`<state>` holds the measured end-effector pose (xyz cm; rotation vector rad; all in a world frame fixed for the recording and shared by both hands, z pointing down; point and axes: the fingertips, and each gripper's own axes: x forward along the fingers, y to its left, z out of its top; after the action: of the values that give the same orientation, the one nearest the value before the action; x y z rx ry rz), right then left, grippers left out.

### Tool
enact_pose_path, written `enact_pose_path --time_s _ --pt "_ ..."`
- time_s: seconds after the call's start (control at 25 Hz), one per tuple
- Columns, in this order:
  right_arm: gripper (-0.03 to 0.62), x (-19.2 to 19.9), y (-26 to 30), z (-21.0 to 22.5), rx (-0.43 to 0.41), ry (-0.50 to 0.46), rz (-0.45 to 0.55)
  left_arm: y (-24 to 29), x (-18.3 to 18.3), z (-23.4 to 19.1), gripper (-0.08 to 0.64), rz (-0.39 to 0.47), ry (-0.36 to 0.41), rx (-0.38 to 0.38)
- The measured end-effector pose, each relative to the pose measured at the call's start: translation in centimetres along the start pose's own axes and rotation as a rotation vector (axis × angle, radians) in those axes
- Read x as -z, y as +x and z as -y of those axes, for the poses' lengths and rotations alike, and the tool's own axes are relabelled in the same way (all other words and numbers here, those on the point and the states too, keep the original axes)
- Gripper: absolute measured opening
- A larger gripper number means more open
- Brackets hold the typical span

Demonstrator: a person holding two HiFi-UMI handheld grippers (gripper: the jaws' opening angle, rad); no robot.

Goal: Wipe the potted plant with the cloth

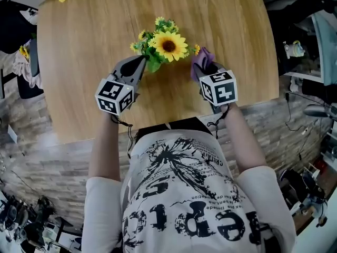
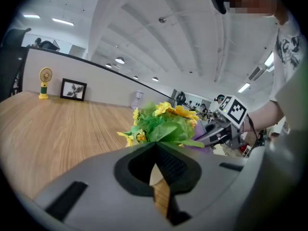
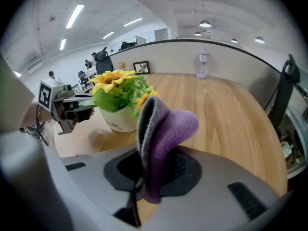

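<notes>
A potted plant [image 1: 168, 46] with a big sunflower stands in a white pot [image 3: 118, 119] near the front of the wooden table [image 1: 89, 41]. My left gripper [image 1: 142, 59] is at the plant's left side. Its jaws are shut, and their tips [image 2: 157, 143] pinch a green leaf [image 2: 168, 131]. My right gripper [image 1: 206, 67] is just right of the plant and apart from it. It is shut on a folded purple cloth [image 3: 166, 129], which sticks up between the jaws [image 1: 201, 57]. In the right gripper view the left gripper [image 3: 89, 108] reaches the leaves from the left.
A small yellow fan [image 2: 44, 81] and a framed picture [image 2: 73, 89] stand along the table's far edge, as does a small white lamp [image 3: 203, 64]. A black stand [image 3: 286, 88] rises past the table's right edge. The person stands against the near edge [image 1: 158, 125].
</notes>
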<state>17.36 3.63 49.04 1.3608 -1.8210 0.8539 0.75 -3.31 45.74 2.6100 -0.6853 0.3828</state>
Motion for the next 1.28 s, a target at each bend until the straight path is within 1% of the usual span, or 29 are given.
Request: enact_pose_path --time_s 0.16,0.28,0.36,0.56,0.68,0.88,1.04,1.16,1.28 --pt "0.072 -2.5 0.9 2.7 -0.003 -0.074 0.002 -0.2 0.0 0.1 0.003 0.004 -0.026 -0.052" --pt "0.074 -5.1 1.6 4.1 -0.014 -0.147 0.013 -0.5 -0.4 0.3 0.003 0.004 -0.019 -0.099" --pt "0.074 -7.1 2.3 4.6 -0.033 -0.206 0.025 -0.6 -0.5 0.4 0.003 0.007 -0.026 -0.122" --pt "0.074 -12.4 4.8 5.0 -0.072 -0.354 0.066 -0.4 -0.5 0.1 0.003 0.007 -0.073 -0.183" --pt "0.074 -15.7 6.6 4.1 -0.111 -0.434 0.100 -0.4 -0.5 -0.1 0.003 0.010 -0.094 -0.224" --pt "0.075 -20.6 9.4 1.8 -0.152 -0.601 0.145 -0.3 -0.5 -0.3 0.003 0.031 -0.136 -0.261" --pt "0.075 -23.5 10.8 -1.3 -0.216 -0.675 0.183 -0.5 -0.6 -0.3 0.003 0.041 -0.178 -0.281" --pt "0.075 -24.4 11.5 -4.0 -0.276 -0.735 0.191 -0.5 -0.6 -0.4 0.003 0.044 -0.184 -0.293" --pt "0.075 -23.4 12.1 -6.6 -0.367 -0.802 0.165 -0.4 -0.5 -0.4 0.003 0.044 -0.180 -0.306"
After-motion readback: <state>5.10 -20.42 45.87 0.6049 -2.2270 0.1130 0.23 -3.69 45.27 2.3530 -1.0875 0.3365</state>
